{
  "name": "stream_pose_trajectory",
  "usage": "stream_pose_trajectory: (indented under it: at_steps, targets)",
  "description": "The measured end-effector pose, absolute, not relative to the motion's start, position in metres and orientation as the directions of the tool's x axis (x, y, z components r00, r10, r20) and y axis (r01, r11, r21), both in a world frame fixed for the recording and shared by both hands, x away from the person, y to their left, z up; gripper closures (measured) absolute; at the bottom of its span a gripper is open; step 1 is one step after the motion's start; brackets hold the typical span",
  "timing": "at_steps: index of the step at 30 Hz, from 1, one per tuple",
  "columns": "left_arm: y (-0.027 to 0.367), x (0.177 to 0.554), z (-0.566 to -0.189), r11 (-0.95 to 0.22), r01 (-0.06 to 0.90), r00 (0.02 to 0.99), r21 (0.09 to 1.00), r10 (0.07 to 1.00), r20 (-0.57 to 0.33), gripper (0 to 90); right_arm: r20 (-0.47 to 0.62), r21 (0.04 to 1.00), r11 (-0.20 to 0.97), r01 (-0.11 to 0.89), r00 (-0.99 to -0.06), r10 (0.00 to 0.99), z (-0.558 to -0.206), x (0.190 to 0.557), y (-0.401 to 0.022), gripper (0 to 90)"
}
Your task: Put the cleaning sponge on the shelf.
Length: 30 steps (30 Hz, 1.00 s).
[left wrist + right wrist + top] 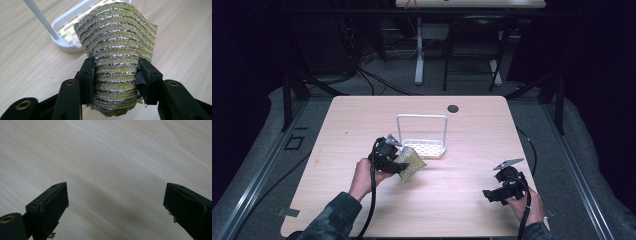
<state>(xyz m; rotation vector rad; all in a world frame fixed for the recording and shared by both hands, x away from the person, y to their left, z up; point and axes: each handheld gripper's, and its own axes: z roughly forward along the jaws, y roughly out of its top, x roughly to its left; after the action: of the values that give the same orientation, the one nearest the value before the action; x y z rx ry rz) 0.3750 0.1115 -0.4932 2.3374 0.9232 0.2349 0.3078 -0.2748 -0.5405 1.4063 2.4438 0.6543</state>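
1. Left tongs (115, 72) pinching metallic scouring pad (117, 50) above surface (362, 125); long axis running out along jaws.
2. White rack (424, 147) just beyond pad; left hand far nearer.
3. Right tongs (116, 207) spread, empty, well apart.

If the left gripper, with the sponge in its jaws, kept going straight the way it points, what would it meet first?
Probably the white rack: the left gripper, shut on the glittery sponge, points at the rack's near edge just beyond the sponge. Depth is unclear.

Dim room, grey floor (362, 85), loose cables (367, 77), white-legged desk (419, 50) behind wooden table (362, 120)
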Motion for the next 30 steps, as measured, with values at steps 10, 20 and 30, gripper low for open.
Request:
stream_pose_trajectory:
  at_steps: [10,20,30]
  targets:
    - [0.092,0.387,-0.493,-0.561,0.540,0.736,0.628,0.676,-0.030,54.3,0.011,0.494,0.435,0.753,-0.505,0.863,-0.541,0.308,-0.275,5.3]
    - [0.073,0.400,-0.490,-0.554,0.525,0.720,0.646,0.694,0.010,54.3,0.013,0.494,0.436,0.752,-0.507,0.862,-0.541,0.308,-0.275,5.4]
    - [0.063,0.412,-0.494,-0.556,0.514,0.693,0.653,0.718,0.065,53.8,0.014,0.491,0.437,0.753,-0.509,0.861,-0.541,0.308,-0.274,5.2]
